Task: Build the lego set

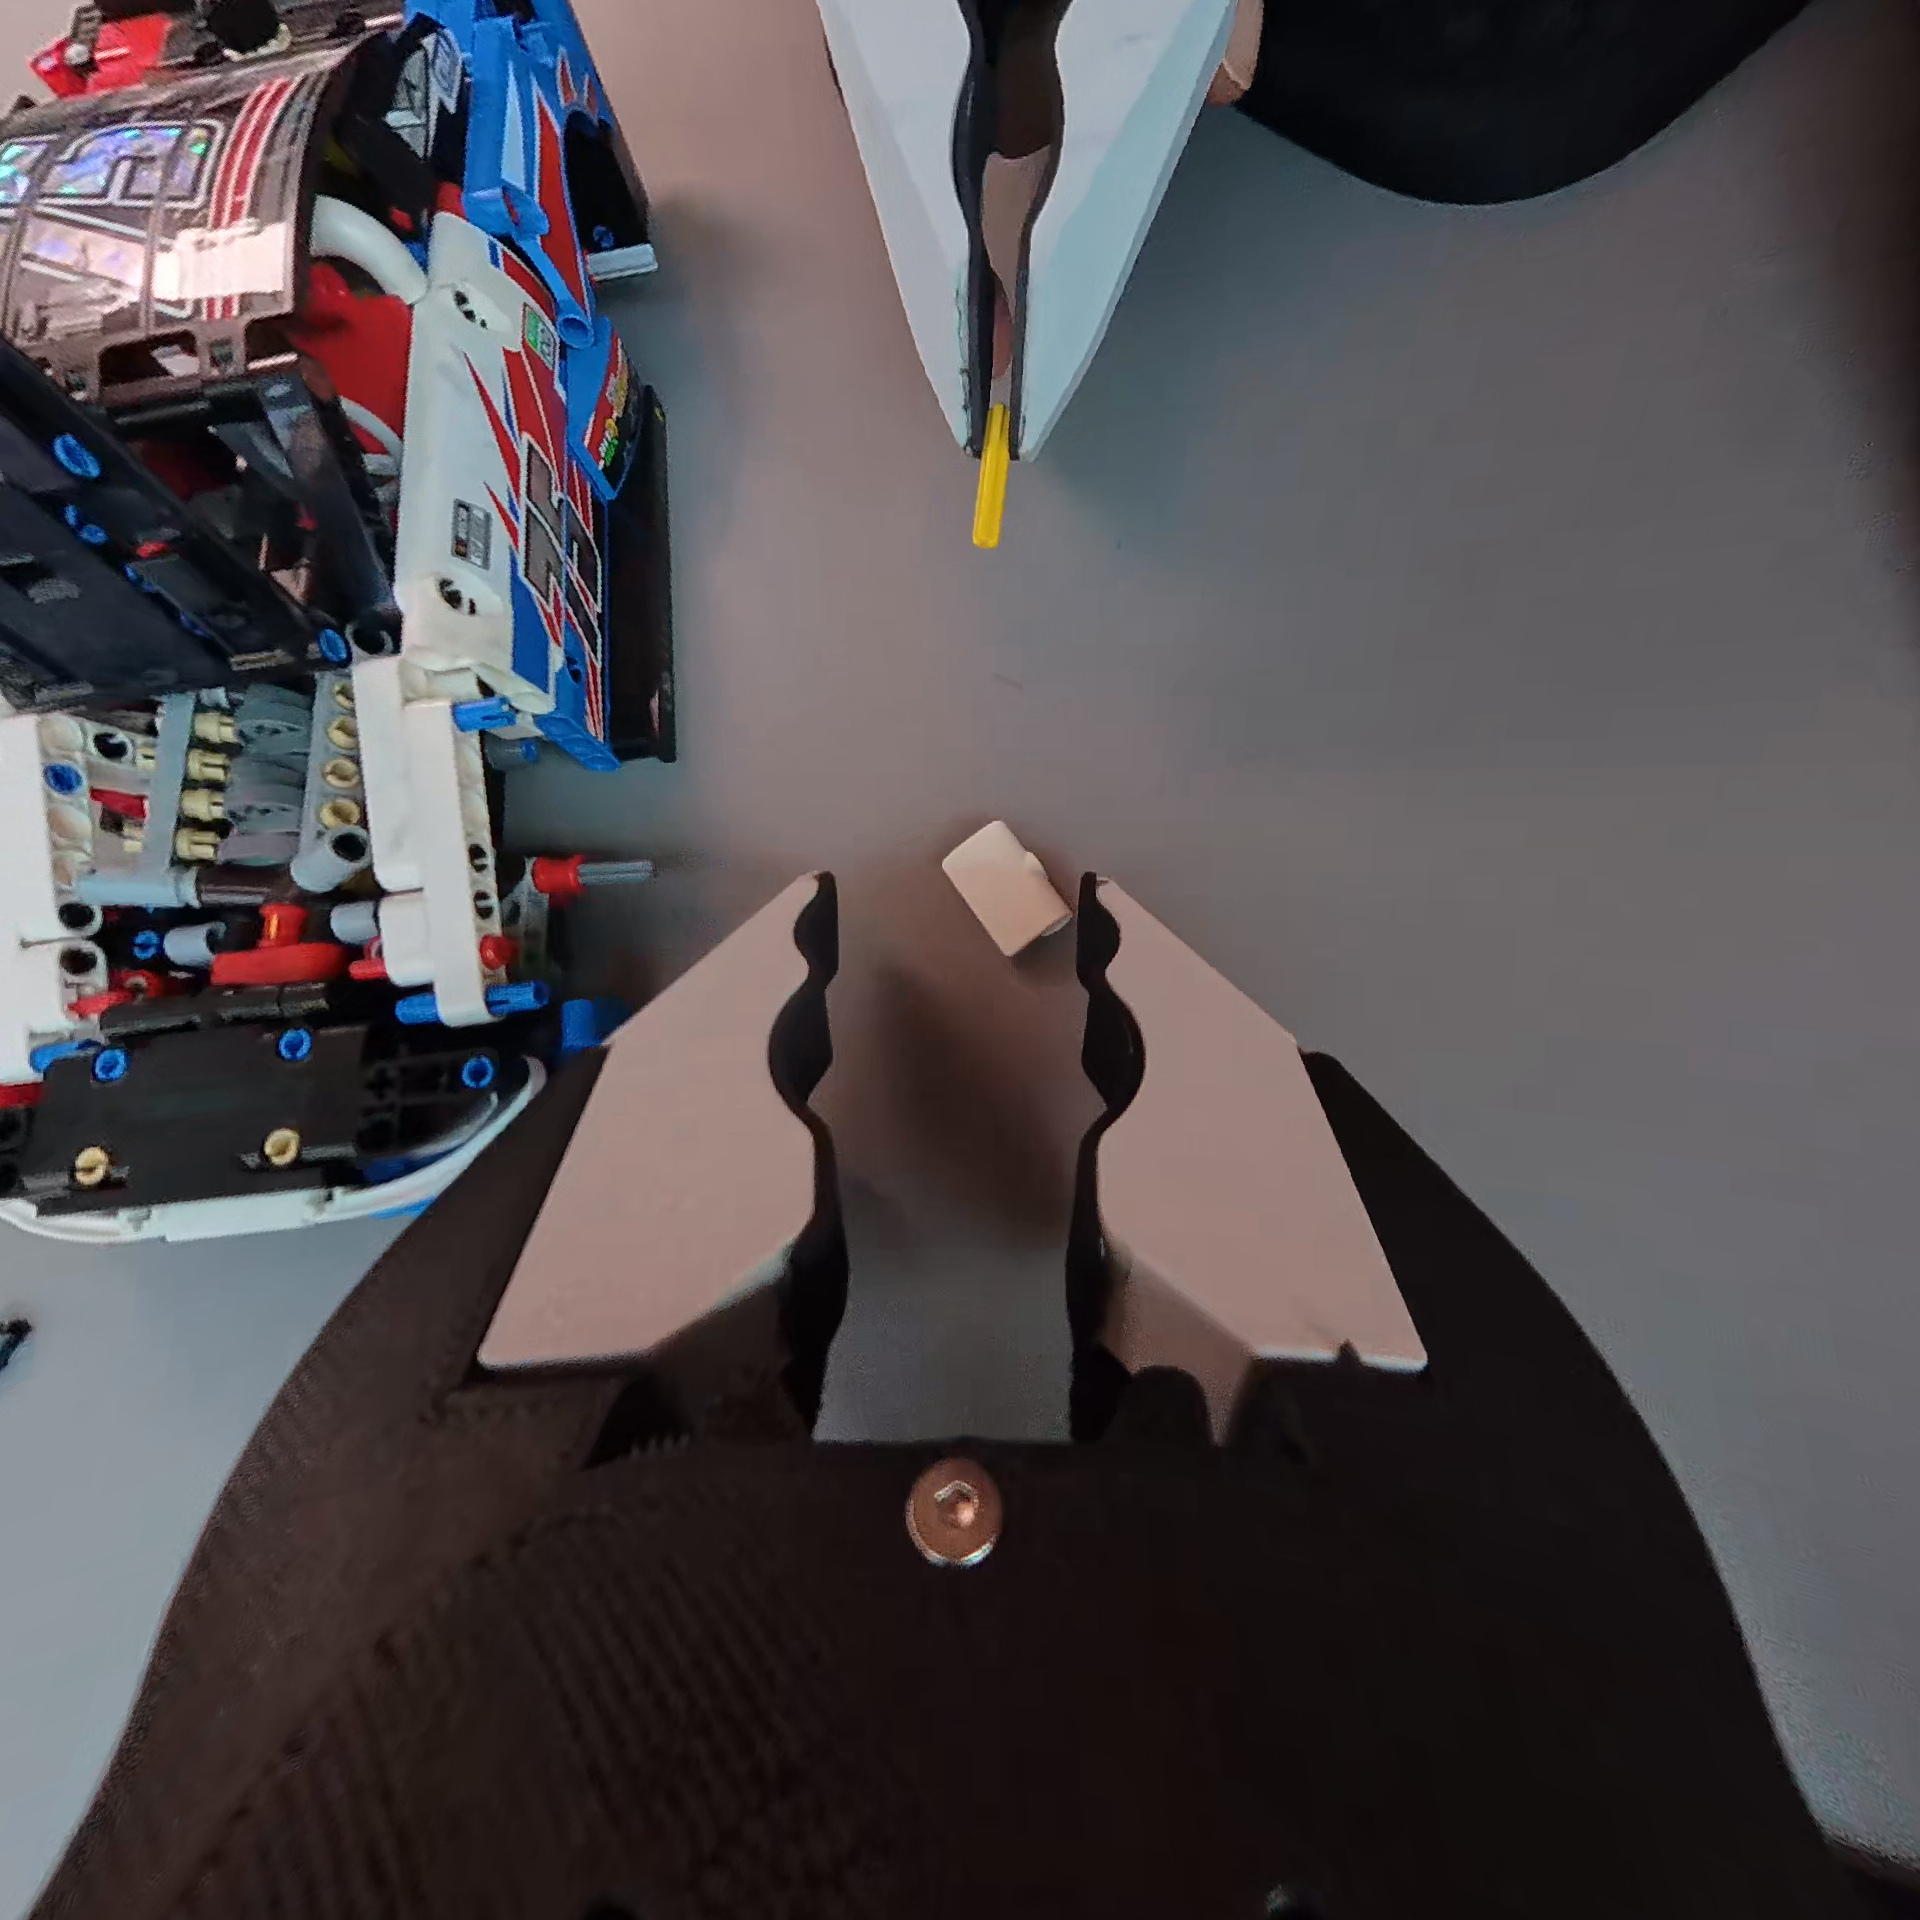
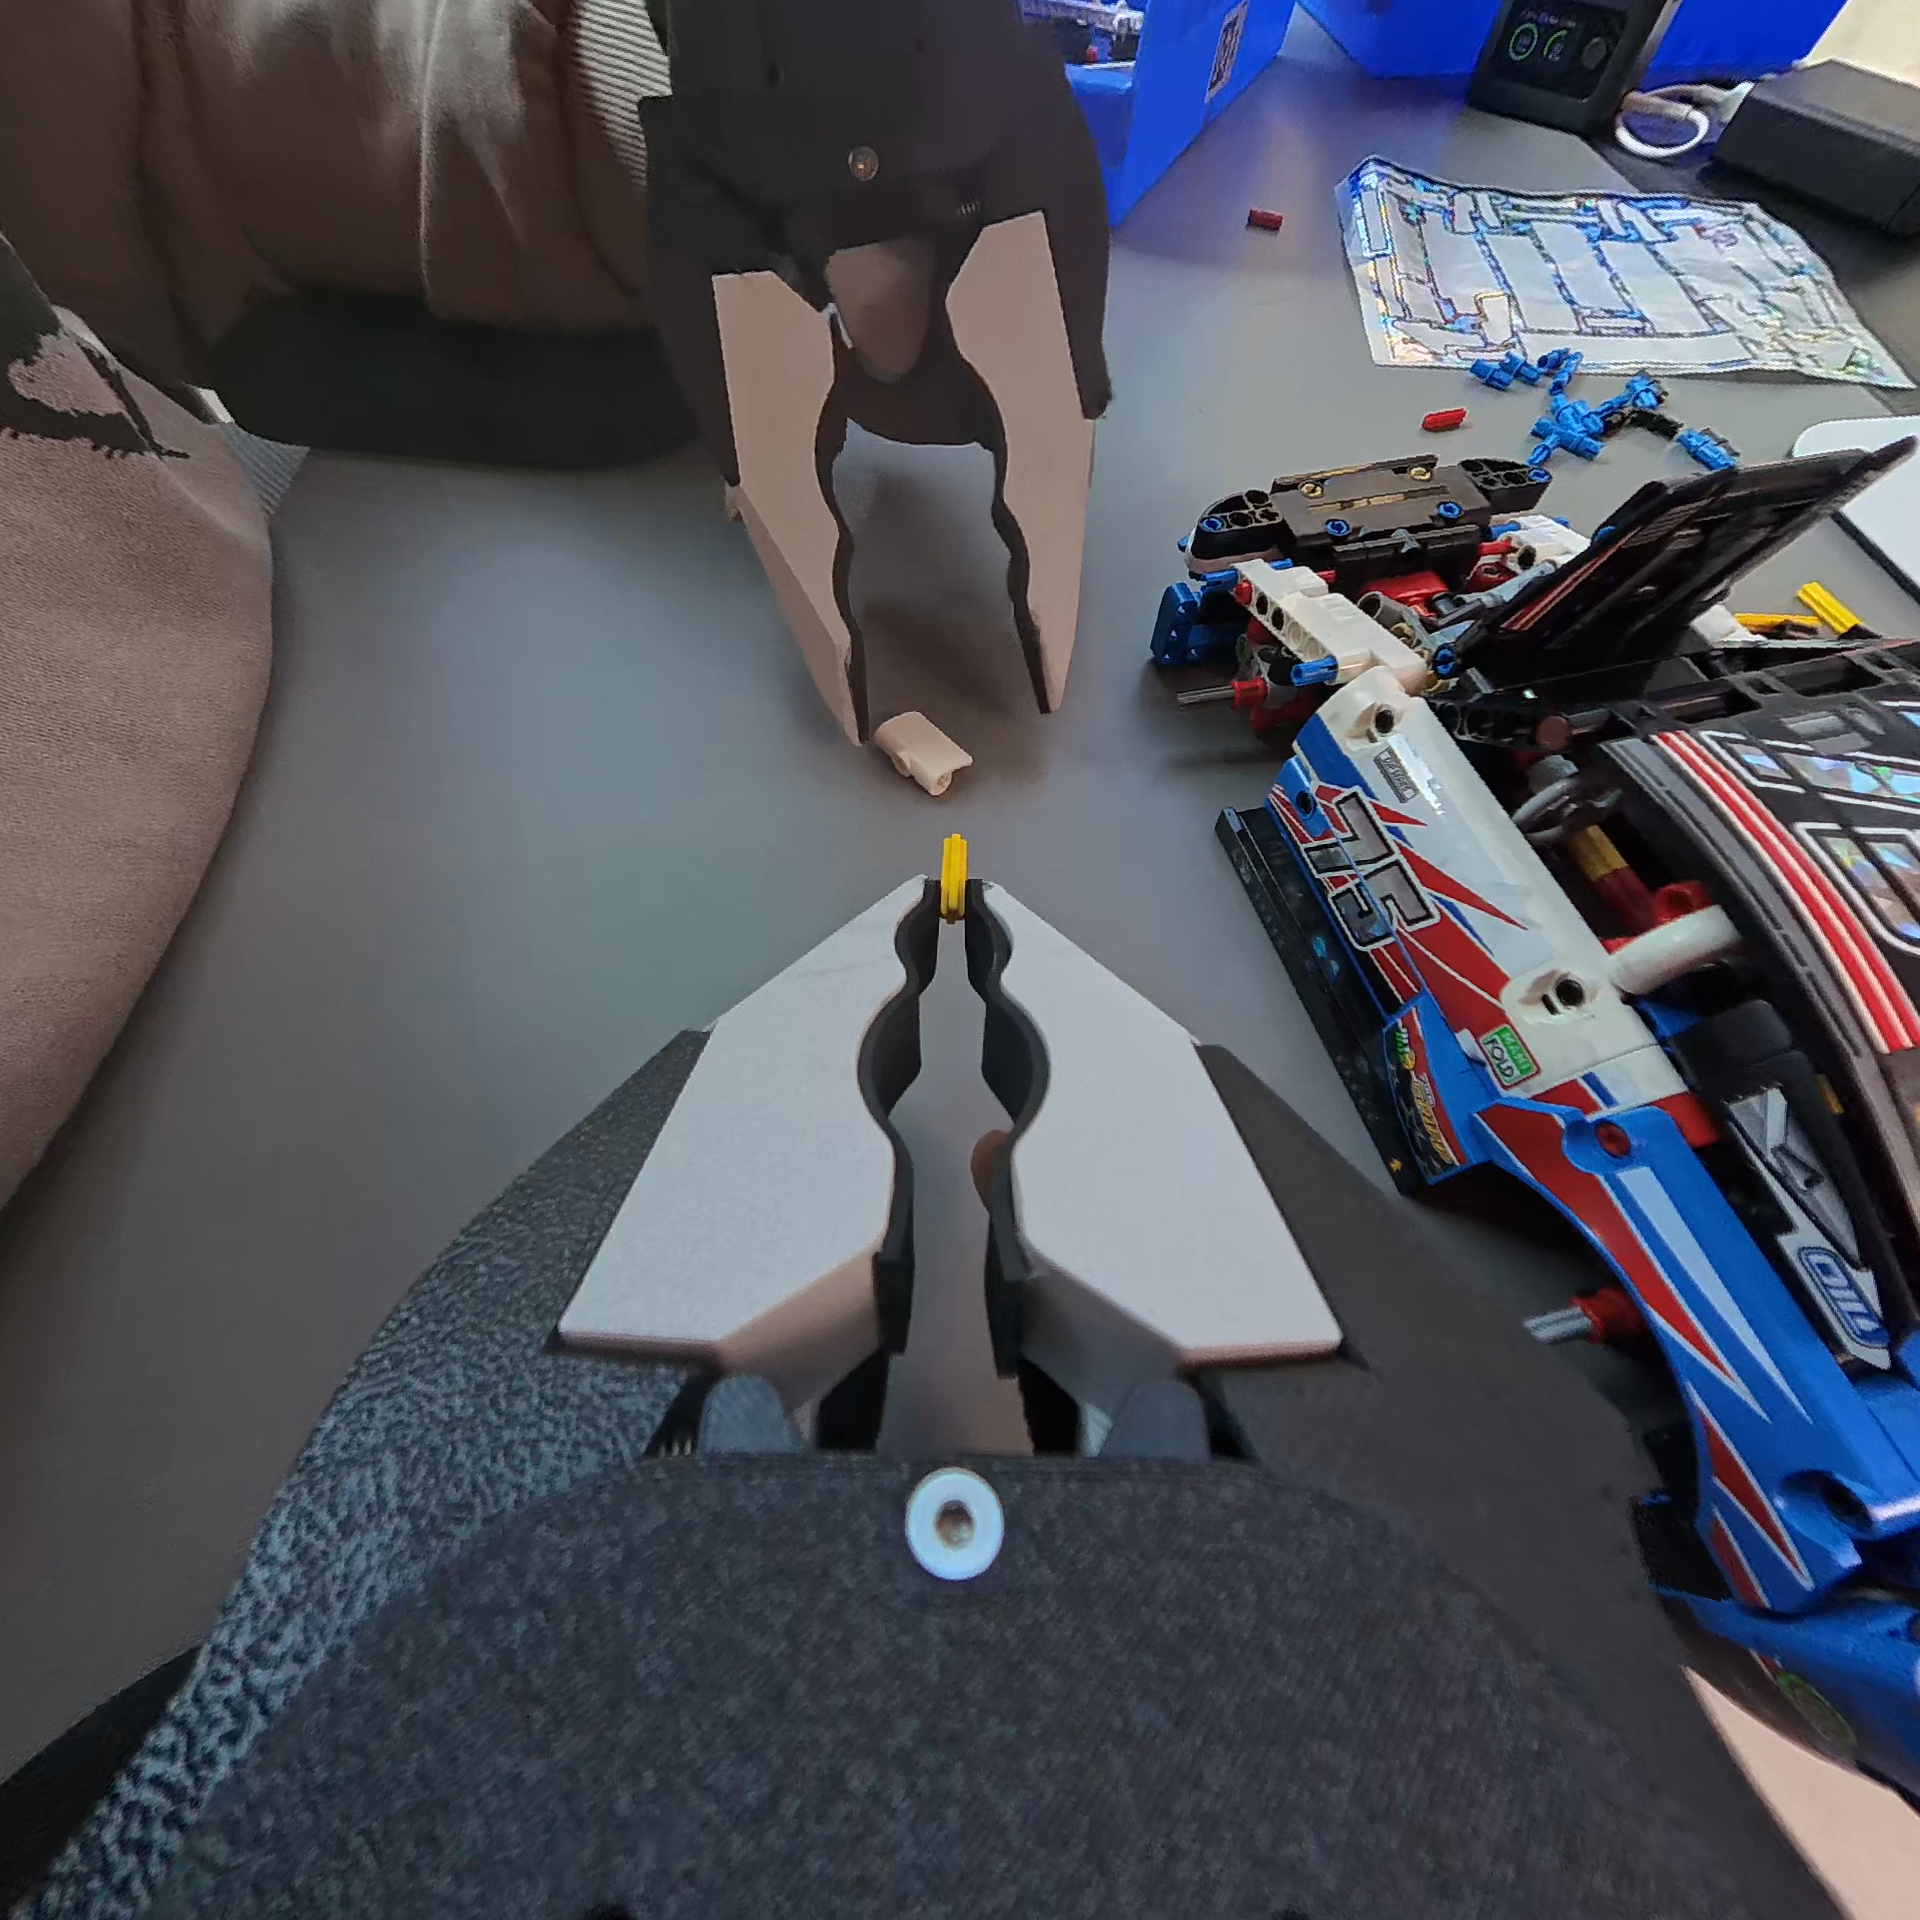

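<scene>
A small white connector piece (image 1: 1006,886) lies on the grey table just beyond my left gripper (image 1: 956,883), which is open and empty, with the piece near its right fingertip. The piece also shows in the right wrist view (image 2: 923,766), below the left gripper (image 2: 951,717). My right gripper (image 2: 952,889) is shut on a short yellow axle (image 2: 952,873) that sticks out past its tips. In the left wrist view the right gripper (image 1: 992,442) points down at the table with the axle (image 1: 990,488) hanging from it. The part-built race car (image 1: 343,582) lies to my left.
The car (image 2: 1558,935) fills the right side of the right wrist view. Loose blue pins (image 2: 1590,410), small red pieces (image 2: 1444,419), a sticker sheet (image 2: 1600,281) and blue boxes (image 2: 1174,114) lie behind it. A person's brown sleeve (image 2: 114,665) is at the left.
</scene>
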Demonstrator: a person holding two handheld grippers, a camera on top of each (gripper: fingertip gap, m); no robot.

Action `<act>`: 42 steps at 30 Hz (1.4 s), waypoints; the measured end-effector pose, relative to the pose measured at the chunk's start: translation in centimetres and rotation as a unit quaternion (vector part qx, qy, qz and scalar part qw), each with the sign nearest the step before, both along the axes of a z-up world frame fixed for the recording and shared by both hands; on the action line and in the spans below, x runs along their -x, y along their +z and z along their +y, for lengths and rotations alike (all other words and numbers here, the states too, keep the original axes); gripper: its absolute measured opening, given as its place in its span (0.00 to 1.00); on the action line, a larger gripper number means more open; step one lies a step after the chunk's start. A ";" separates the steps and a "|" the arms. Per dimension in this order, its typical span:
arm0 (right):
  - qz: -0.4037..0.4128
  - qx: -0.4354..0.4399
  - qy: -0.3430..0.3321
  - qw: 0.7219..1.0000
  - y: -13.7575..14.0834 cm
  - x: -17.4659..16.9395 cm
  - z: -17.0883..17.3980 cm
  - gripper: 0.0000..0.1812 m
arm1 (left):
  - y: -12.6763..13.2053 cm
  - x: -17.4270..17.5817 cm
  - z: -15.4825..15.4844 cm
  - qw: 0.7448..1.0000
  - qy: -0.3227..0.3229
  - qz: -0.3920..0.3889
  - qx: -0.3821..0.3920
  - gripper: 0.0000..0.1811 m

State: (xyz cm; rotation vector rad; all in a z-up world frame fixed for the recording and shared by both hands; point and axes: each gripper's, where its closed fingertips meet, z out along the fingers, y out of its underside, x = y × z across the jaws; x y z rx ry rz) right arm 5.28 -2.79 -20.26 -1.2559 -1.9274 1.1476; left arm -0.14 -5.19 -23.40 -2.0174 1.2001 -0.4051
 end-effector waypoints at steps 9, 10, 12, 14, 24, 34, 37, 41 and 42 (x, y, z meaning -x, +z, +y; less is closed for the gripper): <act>-0.004 -0.006 0.009 1.000 0.1 -0.1 -0.5 0.01 | -0.7 -1.2 -2.4 0.992 -0.103 0.036 0.062 0.23; -0.005 -0.006 0.009 1.000 0.0 -0.1 -0.5 0.02 | -0.7 -0.9 -2.8 0.992 -0.102 0.042 0.066 0.23; -0.008 -0.007 0.010 1.000 -0.1 -0.2 -0.5 0.02 | -0.5 -0.5 -3.9 0.989 -0.106 0.039 0.092 0.23; -0.010 -0.008 0.012 1.000 -0.2 -0.2 -0.6 0.02 | -0.2 -0.2 -4.7 0.988 -0.109 0.032 0.102 0.21; -0.012 -0.013 0.008 1.000 -0.3 -0.2 -0.5 0.01 | -0.6 -3.0 -6.3 0.988 -0.112 0.010 0.110 0.13; -0.011 -0.017 0.005 1.000 -0.2 -0.2 -0.3 0.01 | 0.3 -2.0 -3.8 0.996 -0.063 -0.003 0.061 0.16; -0.017 -0.020 0.007 1.000 -0.4 -0.3 -0.4 0.02 | -0.6 -1.9 -3.8 0.995 -0.063 0.023 0.076 0.16; -0.016 -0.023 0.007 1.000 -0.3 -0.3 -0.3 0.01 | -0.7 -3.1 -4.9 0.992 -0.088 0.018 0.093 0.11; -0.015 -0.023 0.006 1.000 -0.2 -0.3 -0.3 0.01 | -0.7 -3.4 -5.0 0.991 -0.092 0.019 0.090 0.12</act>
